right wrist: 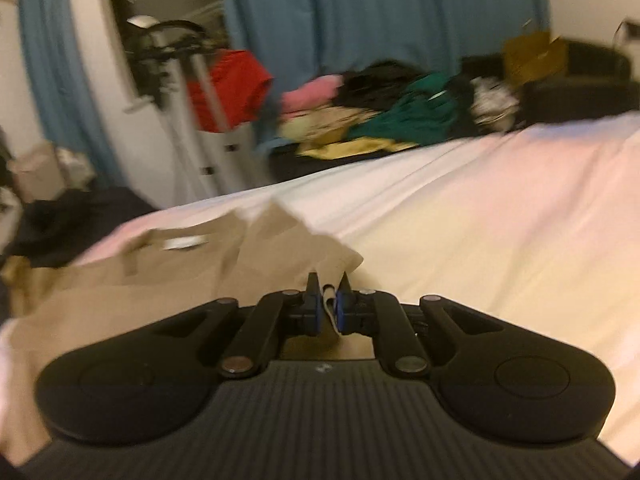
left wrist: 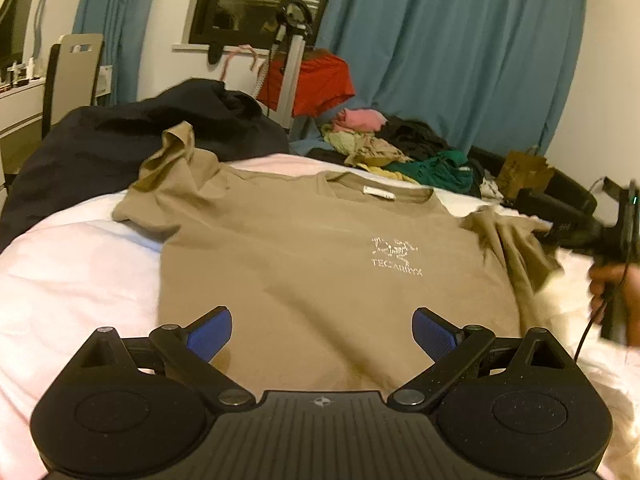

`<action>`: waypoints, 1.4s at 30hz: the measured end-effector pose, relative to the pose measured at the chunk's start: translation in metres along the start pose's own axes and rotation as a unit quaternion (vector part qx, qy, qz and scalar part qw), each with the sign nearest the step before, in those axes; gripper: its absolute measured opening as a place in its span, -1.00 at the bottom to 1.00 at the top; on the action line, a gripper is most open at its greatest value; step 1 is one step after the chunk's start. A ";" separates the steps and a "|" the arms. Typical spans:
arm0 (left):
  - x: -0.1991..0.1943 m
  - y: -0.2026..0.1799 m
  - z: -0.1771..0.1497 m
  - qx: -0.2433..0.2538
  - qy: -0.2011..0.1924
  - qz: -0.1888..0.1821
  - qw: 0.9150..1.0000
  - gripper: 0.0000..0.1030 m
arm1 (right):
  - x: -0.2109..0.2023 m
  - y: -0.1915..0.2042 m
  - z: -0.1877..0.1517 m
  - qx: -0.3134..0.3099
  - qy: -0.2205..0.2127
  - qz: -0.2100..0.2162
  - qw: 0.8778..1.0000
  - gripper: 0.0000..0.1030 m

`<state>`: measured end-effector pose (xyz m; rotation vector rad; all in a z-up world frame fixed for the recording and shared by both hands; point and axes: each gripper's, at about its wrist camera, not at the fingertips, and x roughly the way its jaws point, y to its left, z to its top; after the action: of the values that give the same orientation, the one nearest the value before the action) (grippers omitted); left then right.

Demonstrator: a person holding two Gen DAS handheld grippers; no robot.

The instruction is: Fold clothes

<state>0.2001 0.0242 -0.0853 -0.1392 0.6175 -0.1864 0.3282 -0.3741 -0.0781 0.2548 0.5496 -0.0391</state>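
A tan T-shirt (left wrist: 304,248) with a white chest logo lies front-up on the pale bed sheet (left wrist: 72,272), collar away from me. My left gripper (left wrist: 322,330) hovers over the shirt's lower part, jaws wide apart, nothing between the blue pads. In the left wrist view the right gripper (left wrist: 548,234) comes in from the right edge, held by a hand (left wrist: 612,296), and lifts the shirt's right sleeve (left wrist: 516,248). In the blurred right wrist view my right gripper (right wrist: 327,296) is shut on a fold of that tan sleeve (right wrist: 288,248), with cloth showing between the pads.
A dark blue garment (left wrist: 132,132) is heaped at the bed's far left. A pile of mixed clothes (left wrist: 400,148) lies at the far right, beside a brown paper bag (left wrist: 524,172). Behind stand a stand draped with red cloth (left wrist: 316,80), blue curtains (left wrist: 452,48) and a chair (left wrist: 72,76).
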 end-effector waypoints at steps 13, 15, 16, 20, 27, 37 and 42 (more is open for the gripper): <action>0.036 -0.006 -0.010 0.015 0.021 -0.005 1.000 0.90 | 0.011 -0.094 0.020 0.075 -0.048 -0.154 0.984 -0.35; 0.035 -0.005 -0.010 0.015 0.019 -0.006 1.000 0.90 | -0.005 -0.100 0.001 0.138 -0.068 -0.124 0.980 0.53; 0.034 -0.005 -0.010 0.015 0.017 -0.006 1.000 0.90 | -0.014 -0.100 -0.010 0.166 -0.077 -0.107 0.977 0.76; 0.027 -0.003 -0.011 0.013 0.012 -0.008 1.000 0.90 | -0.041 -0.084 -0.063 0.246 -0.063 -0.043 0.966 0.71; 0.007 0.000 -0.015 0.011 0.004 -0.003 1.000 0.90 | -0.057 -0.061 -0.148 0.373 -0.029 0.016 0.927 0.70; -0.002 0.011 -0.021 -0.008 0.006 0.007 1.000 0.90 | -0.021 -0.058 -0.160 0.381 -0.116 0.047 0.916 0.72; -0.002 0.013 -0.019 -0.026 0.011 0.008 1.000 0.90 | -0.006 -0.068 -0.148 0.358 -0.170 0.026 0.918 0.61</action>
<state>0.1890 0.0361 -0.1021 -0.1821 0.6454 -0.1566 0.2401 -0.4033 -0.2116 0.9609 0.1577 -0.2329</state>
